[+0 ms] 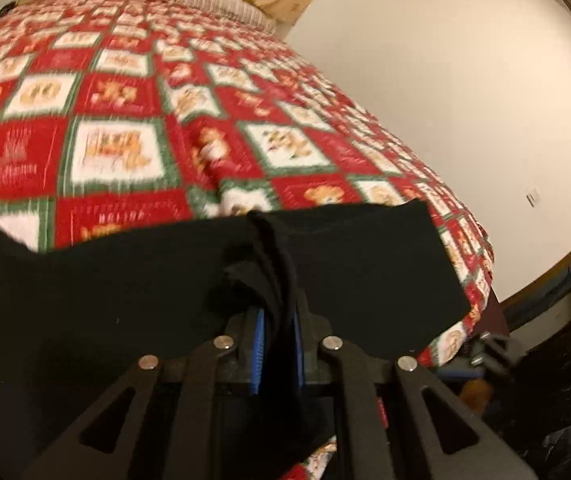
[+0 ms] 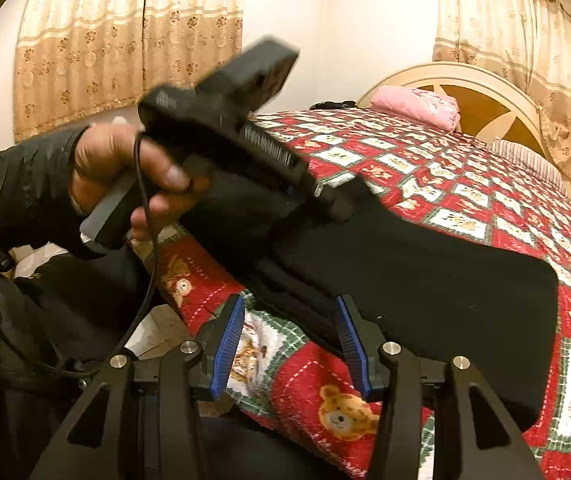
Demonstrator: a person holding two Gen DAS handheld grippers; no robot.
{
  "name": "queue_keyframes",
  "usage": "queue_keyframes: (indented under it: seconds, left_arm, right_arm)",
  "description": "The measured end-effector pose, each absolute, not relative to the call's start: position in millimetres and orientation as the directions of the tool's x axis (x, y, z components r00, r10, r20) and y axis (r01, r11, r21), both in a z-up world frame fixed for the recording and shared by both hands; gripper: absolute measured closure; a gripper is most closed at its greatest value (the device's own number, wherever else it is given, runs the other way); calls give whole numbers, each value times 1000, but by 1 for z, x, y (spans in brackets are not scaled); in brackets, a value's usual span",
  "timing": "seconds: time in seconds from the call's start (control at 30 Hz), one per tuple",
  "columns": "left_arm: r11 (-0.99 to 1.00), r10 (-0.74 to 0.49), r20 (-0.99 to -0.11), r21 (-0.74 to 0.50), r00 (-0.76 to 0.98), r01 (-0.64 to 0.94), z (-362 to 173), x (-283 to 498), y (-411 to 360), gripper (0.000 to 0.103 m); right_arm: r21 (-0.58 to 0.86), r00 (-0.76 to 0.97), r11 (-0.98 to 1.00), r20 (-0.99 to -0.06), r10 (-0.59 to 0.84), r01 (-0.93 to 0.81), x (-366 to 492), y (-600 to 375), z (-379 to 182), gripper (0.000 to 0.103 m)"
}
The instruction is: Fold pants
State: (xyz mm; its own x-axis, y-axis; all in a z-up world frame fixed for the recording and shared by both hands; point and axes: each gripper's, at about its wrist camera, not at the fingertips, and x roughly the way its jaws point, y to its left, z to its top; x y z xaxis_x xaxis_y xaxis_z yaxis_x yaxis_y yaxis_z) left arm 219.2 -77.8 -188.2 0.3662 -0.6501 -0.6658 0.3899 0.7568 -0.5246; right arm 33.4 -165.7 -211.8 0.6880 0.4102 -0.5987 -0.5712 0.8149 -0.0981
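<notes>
Here, left tongs (image 1: 277, 332) clamping black pants (image 1: 365, 264), right tongs (image 2: 291, 344) spread, on quilt (image 1: 125, 120).

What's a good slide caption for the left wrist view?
Left gripper clamped on bunched black pants over a Christmas quilt.

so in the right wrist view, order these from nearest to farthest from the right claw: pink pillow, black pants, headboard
1. black pants, folded on the quilt, one edge between the open right claw fingers
2. pink pillow, far end of the bed
3. headboard, just behind the pillow
</notes>
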Motion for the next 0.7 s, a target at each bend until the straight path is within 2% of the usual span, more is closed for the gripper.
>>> queue_keyframes:
  seconds: [0.2,0.37,0.53,0.63,0.7]
  left_arm:
    - [744,-665,-634,-522,393,418,-178,215,-69,90]
    - [745,-663,-633,-511,399,428,-175,210,-59,90]
    - [761,-647,-648,-514,402,396,-191,216,-56,90]
    - [768,-639,-654,-512,405,386,-199,219,-57,83]
    - [767,-641,-650,-513,409,387,-199,219,-56,83]
  right_arm:
    - [-136,789,889,-532,307,-438,41,-193,-181,52]
    - [-92,843,954,-498,205,-286,62,-227,-163,47]
    - [-84,825,971,-547,142,-223,87,-240,-169,44]
    - [-27,780,981,-611,135,-190,110,-254,-183,44]
    - [-12,745,988,-659,106,-152,124,-265,-197,44]
